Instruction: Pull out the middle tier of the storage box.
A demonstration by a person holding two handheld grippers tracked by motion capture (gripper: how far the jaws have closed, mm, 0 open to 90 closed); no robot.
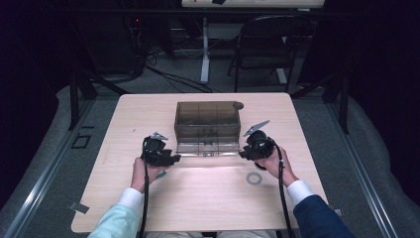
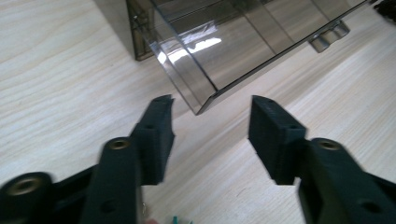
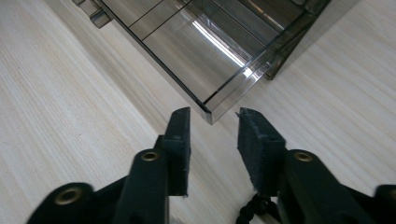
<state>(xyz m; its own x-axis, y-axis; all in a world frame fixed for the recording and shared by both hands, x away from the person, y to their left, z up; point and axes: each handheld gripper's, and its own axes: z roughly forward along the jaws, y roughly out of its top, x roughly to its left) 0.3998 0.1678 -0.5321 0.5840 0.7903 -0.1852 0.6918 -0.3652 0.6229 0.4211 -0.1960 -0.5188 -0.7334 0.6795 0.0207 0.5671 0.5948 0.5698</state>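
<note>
A smoky clear plastic drawer box (image 1: 207, 124) stood near the middle of the table (image 1: 148, 106), a little toward its far edge, with its lowest drawer (image 1: 207, 147) pulled out toward the person. The left gripper (image 1: 171, 159) sat at the drawer's front left corner; in the left gripper view its jaws stood wide apart, gripping nothing, the corner (image 2: 201, 108) just ahead of the gap. The right gripper (image 1: 243, 153) sat at the front right corner (image 3: 208, 115), jaws moderately parted and empty, the corner just short of their tips. A grey ring (image 1: 254, 178) lay on the table near the right hand (image 1: 273, 163), toward the near edge.
</note>
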